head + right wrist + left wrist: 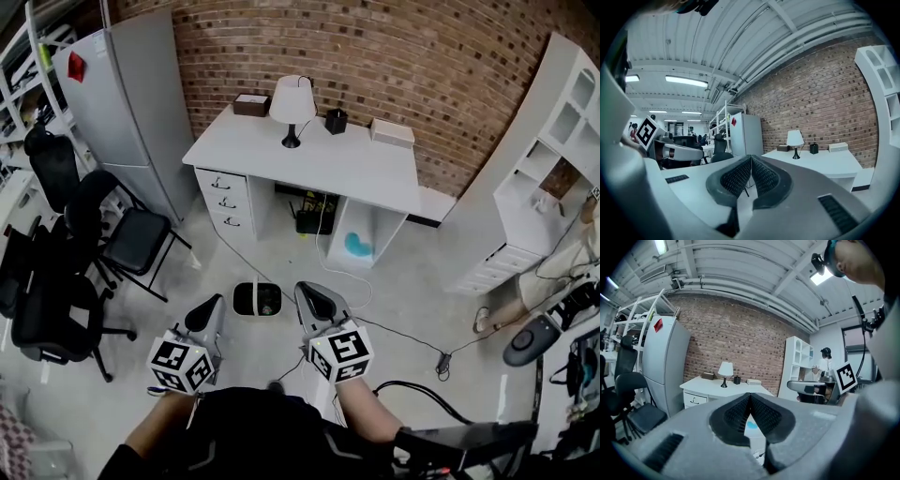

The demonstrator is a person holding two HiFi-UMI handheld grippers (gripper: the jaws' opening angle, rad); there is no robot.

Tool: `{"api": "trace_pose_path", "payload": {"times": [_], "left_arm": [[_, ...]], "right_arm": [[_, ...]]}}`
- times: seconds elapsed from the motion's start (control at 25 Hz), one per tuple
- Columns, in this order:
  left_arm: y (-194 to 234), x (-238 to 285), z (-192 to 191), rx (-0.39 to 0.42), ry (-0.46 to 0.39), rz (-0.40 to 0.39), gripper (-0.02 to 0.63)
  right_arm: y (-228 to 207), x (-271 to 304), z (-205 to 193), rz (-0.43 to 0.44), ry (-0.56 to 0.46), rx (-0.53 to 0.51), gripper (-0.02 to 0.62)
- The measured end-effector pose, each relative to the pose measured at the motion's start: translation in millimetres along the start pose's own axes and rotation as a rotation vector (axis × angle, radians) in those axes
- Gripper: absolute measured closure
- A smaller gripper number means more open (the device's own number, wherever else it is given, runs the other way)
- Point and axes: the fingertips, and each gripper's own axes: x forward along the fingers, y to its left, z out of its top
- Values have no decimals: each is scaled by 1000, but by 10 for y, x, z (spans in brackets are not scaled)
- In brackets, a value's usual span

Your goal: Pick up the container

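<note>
A small black container [336, 120] stands on the white desk [366, 169] beside a white lamp [292, 103]; it also shows in the left gripper view [737, 379] and the right gripper view [813, 148]. A white bin with a dark inside [258, 298] sits on the floor just ahead of both grippers. My left gripper [214, 307] and right gripper [311, 292] are held low and side by side, well short of the desk. Both are shut, the left gripper's pads [750, 395] and the right gripper's pads [751, 157] meeting with nothing between them.
A brown box [251, 104] and a white box [392, 131] lie on the desk. A grey cabinet [131, 103] and black chairs [131, 239] stand at the left. White shelving [553, 159] fills the right. Cables [403, 337] run across the floor.
</note>
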Motion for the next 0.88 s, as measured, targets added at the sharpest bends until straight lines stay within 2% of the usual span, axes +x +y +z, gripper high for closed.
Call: {"api": "trace_pose_path", "payload": {"times": [0.2,0.44,0.68,0.88], "left_arm": [[18,93,75,33,4,-3,600],[125,237,68,26,6,-8,600],[372,414,47,4,-17,-50,600],[629,708,113,-18,-20,-99,600]], "right_arm": [[-117,130,25,7,-24,13,588],[-244,212,7,-17,-28,32,588],[-272,453,-66,-51,7,22,588],[-310,756,37,-77,21,-10,588]]}}
